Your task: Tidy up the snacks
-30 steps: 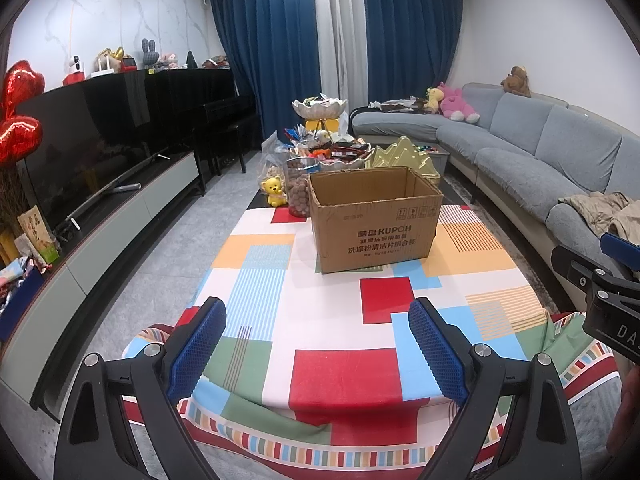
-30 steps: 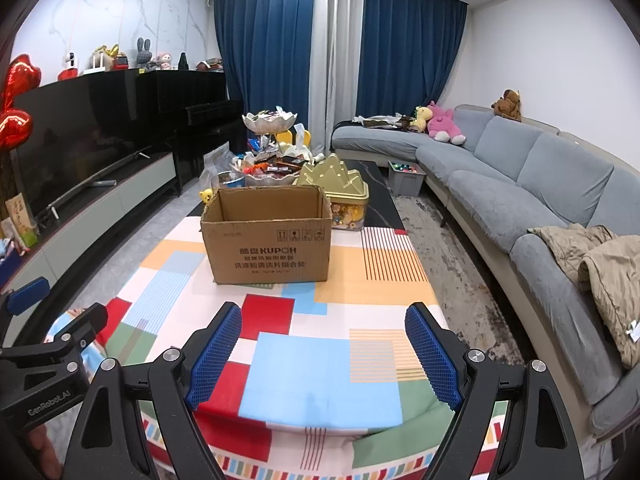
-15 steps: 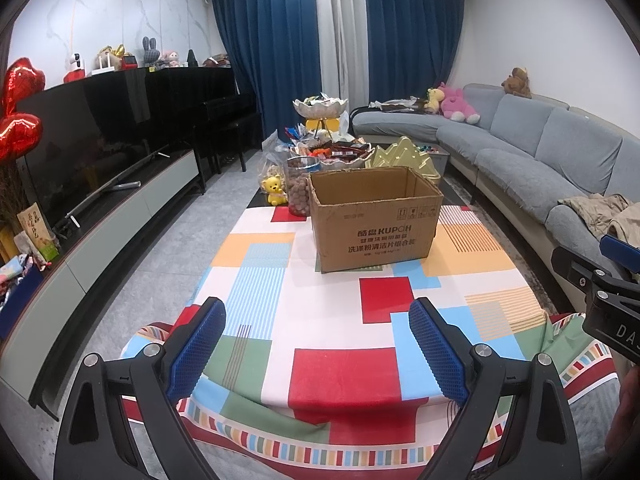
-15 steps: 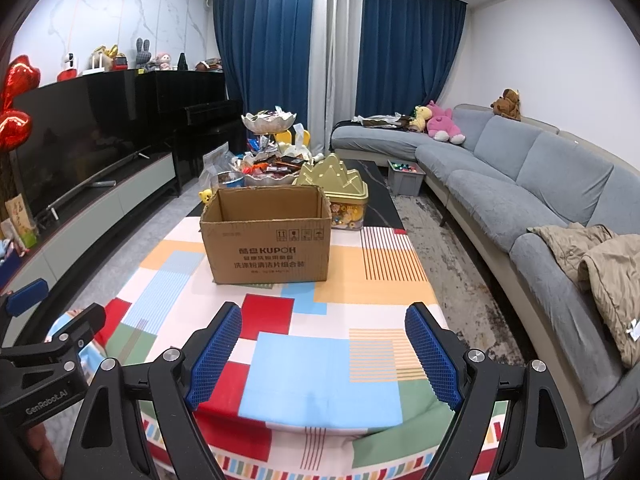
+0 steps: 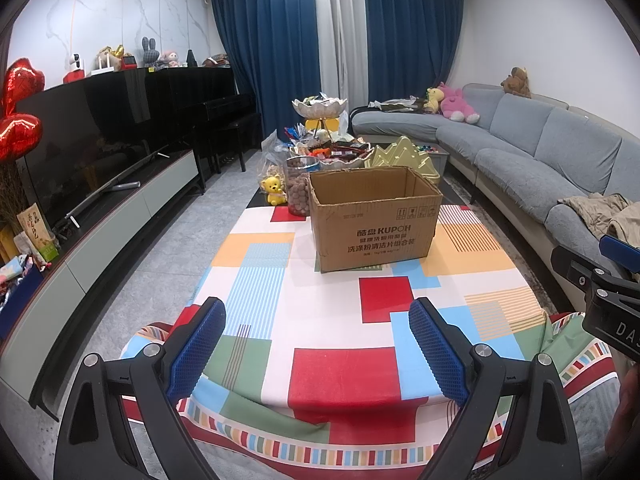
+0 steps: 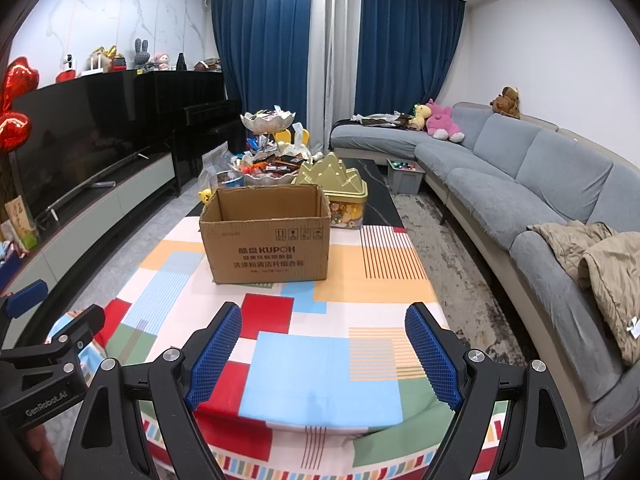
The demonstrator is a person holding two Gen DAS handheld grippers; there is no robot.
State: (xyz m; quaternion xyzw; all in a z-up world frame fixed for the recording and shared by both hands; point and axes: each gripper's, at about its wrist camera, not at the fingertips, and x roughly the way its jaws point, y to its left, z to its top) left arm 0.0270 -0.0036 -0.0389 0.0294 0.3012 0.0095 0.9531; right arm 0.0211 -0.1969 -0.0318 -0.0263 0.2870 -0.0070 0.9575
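An open brown cardboard box stands on the far half of a table under a colourful checked cloth. Behind it lie heaped snacks in a tiered white dish, a jar of brown snacks and a gold tin. My left gripper hangs open over the table's near edge, nothing between its blue pads. My right gripper is open too, likewise empty, well short of the box. Each gripper shows at the edge of the other's view.
A grey sofa with a beige jacket runs along the right. A TV unit and black piano line the left wall. A small yellow bear figure stands left of the jar. A grey bin sits on the floor by the sofa.
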